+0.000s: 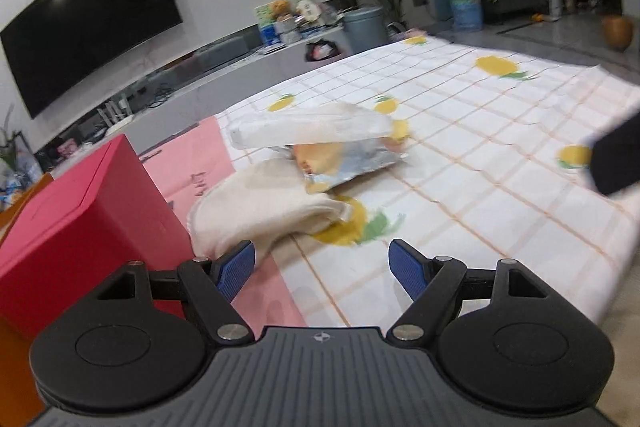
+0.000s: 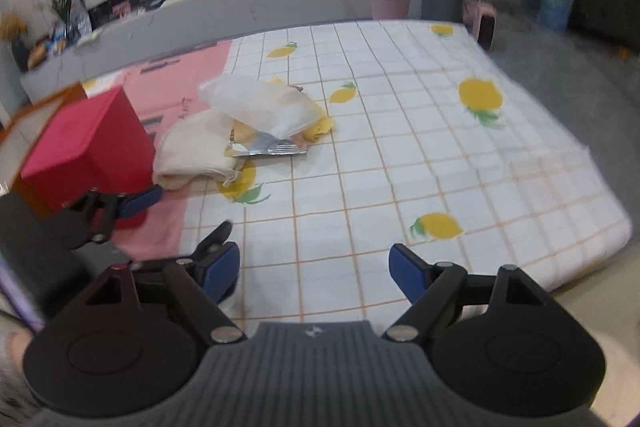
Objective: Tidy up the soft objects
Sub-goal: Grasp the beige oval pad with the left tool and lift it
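Your left gripper [image 1: 322,269] and right gripper [image 2: 314,273] are both spread empty, low in frame, probably readying for the cream cloth [image 1: 256,209] beside the red box [image 1: 92,227].

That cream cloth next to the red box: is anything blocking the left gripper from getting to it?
Nothing visible does. The left gripper is open and empty, and only bare sheet lies between it and the cream cloth. A foil packet overlaps the cloth's far edge, and the red box stands at its left.
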The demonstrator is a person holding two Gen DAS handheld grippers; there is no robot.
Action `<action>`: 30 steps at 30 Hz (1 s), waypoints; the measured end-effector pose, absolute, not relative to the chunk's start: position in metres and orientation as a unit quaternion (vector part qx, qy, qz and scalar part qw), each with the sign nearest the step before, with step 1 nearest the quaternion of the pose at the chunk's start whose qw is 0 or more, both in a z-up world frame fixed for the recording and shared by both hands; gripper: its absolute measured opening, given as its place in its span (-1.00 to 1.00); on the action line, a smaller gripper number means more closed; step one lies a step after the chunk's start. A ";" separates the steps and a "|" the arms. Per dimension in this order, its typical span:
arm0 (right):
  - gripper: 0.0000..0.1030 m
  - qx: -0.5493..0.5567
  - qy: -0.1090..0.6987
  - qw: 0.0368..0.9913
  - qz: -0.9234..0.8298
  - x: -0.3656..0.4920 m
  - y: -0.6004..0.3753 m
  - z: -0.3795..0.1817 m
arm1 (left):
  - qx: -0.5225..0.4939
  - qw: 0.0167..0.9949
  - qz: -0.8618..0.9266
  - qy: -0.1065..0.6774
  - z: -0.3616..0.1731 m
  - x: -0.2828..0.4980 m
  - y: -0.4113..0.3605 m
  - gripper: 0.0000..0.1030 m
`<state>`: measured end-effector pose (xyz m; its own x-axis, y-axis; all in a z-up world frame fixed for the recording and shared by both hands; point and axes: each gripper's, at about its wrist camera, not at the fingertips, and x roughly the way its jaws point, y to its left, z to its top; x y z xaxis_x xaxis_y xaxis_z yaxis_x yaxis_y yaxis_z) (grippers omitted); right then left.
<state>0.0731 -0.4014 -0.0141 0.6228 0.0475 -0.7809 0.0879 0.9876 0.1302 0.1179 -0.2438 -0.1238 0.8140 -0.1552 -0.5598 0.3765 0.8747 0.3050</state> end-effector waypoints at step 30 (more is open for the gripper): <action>0.57 0.128 0.443 0.886 0.037 0.067 -0.400 -0.015 | 0.081 0.939 -0.127 0.309 -0.130 0.139 -0.221 -0.01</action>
